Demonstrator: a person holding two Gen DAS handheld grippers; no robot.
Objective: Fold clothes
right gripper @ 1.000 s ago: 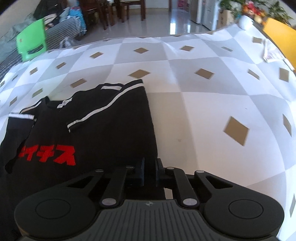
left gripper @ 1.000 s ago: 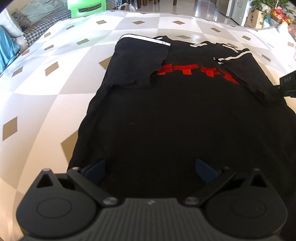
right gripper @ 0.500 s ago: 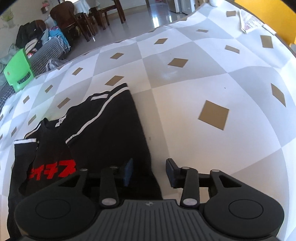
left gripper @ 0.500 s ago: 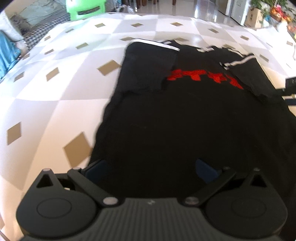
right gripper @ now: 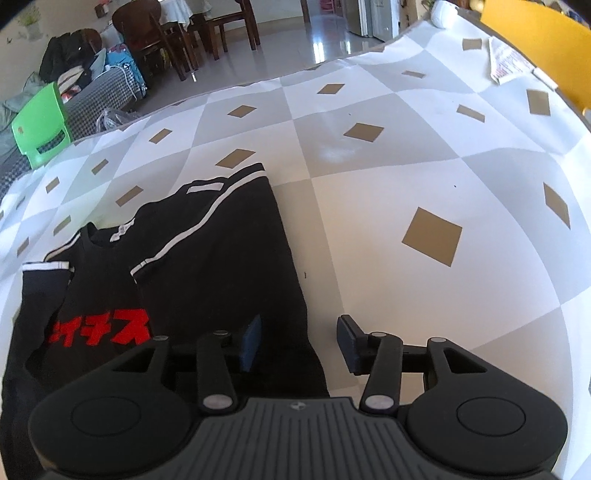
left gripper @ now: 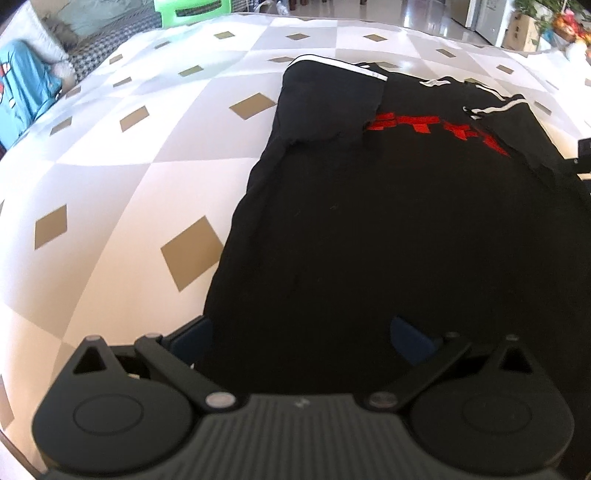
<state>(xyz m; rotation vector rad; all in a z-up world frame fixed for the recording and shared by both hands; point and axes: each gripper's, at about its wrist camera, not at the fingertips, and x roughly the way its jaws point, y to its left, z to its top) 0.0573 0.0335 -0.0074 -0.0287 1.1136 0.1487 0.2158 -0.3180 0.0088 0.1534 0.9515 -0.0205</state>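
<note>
A black T-shirt (left gripper: 388,229) with red characters (left gripper: 436,129) lies flat on the chequered tablecloth (left gripper: 129,184), both white-striped sleeves folded in over the chest. My left gripper (left gripper: 299,332) hangs open over the shirt's lower left part, its left finger just past the hem edge. In the right wrist view the same T-shirt (right gripper: 207,266) fills the lower left. My right gripper (right gripper: 300,332) stands over the shirt's right side edge with its jaws opening. The cloth edge lies below the gap and neither pad presses on it.
A green plastic chair (right gripper: 38,127) stands beyond the table's far edge, with wooden chairs (right gripper: 177,33) and piled clothes behind it. A folded paper (right gripper: 506,62) lies near a yellow chair back (right gripper: 535,40) at the far right. Blue fabric (left gripper: 22,92) sits far left.
The right gripper was shut on the shirt's right edge and has spread its jaws and let go. The left gripper has drifted towards the shirt's left edge, staying open.
</note>
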